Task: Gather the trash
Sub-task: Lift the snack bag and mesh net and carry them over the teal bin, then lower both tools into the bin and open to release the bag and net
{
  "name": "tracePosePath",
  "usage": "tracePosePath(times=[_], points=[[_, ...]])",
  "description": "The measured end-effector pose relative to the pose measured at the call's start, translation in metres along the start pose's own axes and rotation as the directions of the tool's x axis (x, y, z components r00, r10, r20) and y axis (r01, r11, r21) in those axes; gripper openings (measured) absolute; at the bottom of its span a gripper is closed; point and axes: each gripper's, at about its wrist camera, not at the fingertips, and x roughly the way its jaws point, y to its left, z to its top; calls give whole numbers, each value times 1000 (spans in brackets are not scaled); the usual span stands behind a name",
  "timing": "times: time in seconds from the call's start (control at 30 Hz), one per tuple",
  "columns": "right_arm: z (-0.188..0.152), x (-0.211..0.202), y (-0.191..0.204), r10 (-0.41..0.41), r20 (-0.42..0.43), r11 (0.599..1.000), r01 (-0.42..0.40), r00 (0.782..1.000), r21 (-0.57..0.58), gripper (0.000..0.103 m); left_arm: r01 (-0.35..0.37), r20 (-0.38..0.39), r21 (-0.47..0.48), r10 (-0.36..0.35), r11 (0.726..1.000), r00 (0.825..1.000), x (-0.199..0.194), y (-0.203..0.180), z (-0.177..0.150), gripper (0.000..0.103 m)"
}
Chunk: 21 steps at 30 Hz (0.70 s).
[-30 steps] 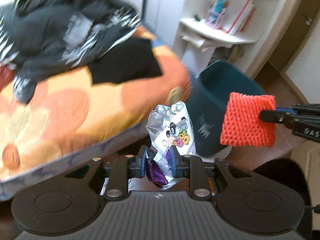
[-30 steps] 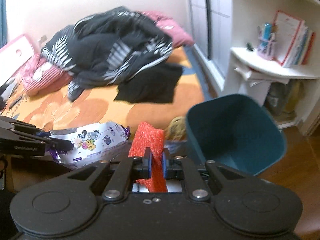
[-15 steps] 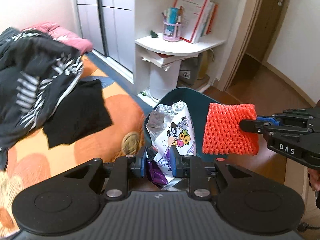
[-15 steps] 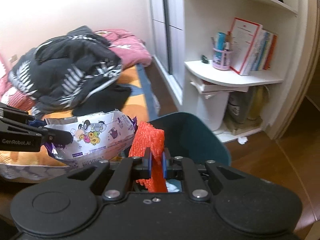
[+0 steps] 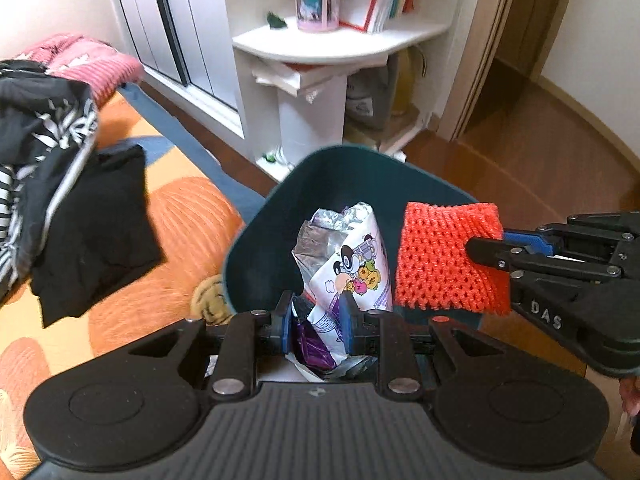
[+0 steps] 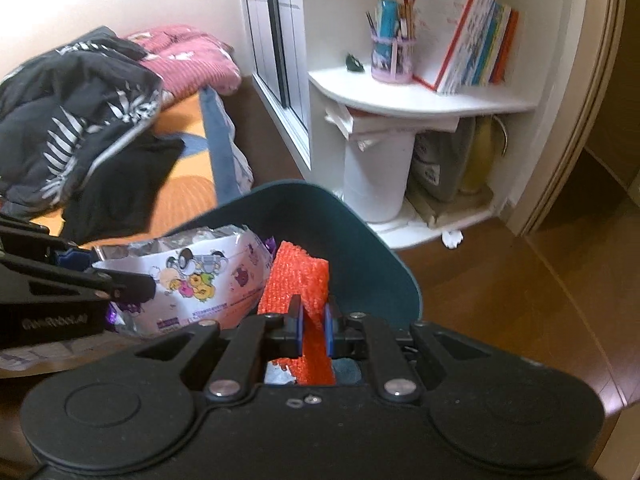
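My left gripper [image 5: 315, 314] is shut on a crumpled snack wrapper [image 5: 352, 264], white with cartoon figures and a foil inside. The wrapper hangs over the mouth of a dark teal bin [image 5: 280, 224] on the floor. My right gripper [image 6: 313, 320] is shut on a red-orange foam net [image 6: 298, 284], also above the bin [image 6: 368, 264]. In the left wrist view the net [image 5: 440, 260] sits just right of the wrapper, pinched by the right gripper [image 5: 486, 246]. In the right wrist view the wrapper [image 6: 192, 280] and left gripper [image 6: 120, 280] are at the left.
A bed with an orange cover [image 5: 180, 232] and piled dark clothes [image 5: 48, 152] lies left of the bin. A white corner shelf [image 6: 420, 100] with books and a pen cup stands behind it, a white container [image 6: 376, 176] beneath. Brown wooden floor [image 6: 520, 300] spreads to the right.
Both grippers have swung from beside the bed to above the teal bin, each still holding its piece. The bin now sits directly under the wrapper and the net.
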Motion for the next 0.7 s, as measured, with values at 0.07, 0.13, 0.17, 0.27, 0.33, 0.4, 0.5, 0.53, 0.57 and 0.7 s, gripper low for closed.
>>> tracePosePath(times=[0.07, 0.13, 0.17, 0.27, 0.33, 0.4, 0.5, 0.53, 0.57, 0.7], points=[[-2, 12, 0, -1, -22, 1000, 1, 1000, -1, 10, -1, -19, 8, 1, 1000, 1000, 14, -4, 1, 23], [-3, 22, -1, -3, -42, 1000, 3, 999, 2, 10, 1, -38, 9, -1, 1000, 999, 26, -6, 2, 23], [-5, 26, -1, -2, -52, 1000, 2, 999, 2, 11, 1, -48, 10, 0, 1000, 999, 33, -8, 3, 23], [-6, 35, -1, -6, -70, 1000, 6, 998, 1, 11, 0, -73, 19, 2, 1000, 997, 48, -11, 3, 23], [-7, 38, -2, 0, -80, 1000, 0, 997, 2, 12, 2, -89, 30, 1, 1000, 996, 57, -14, 1, 23], [-9, 41, -2, 2, -94, 1000, -2, 996, -2, 14, 10, -108, 30, -7, 1000, 994, 65, -15, -1, 23], [-11, 47, -4, 8, -112, 1000, -7, 994, 10, 17, 18, -133, 25, -14, 1000, 991, 76, -16, -5, 24], [-12, 49, -4, 9, -117, 1000, -8, 993, 13, 18, 18, -139, 25, -14, 1000, 990, 78, -16, -6, 24], [-13, 50, -5, 11, -120, 1000, -9, 993, 17, 19, 17, -142, 26, -13, 1000, 990, 81, -16, -7, 24], [-16, 50, -6, 23, -129, 999, -20, 991, 26, 22, 26, -156, 9, -24, 1000, 988, 86, -14, -9, 26]])
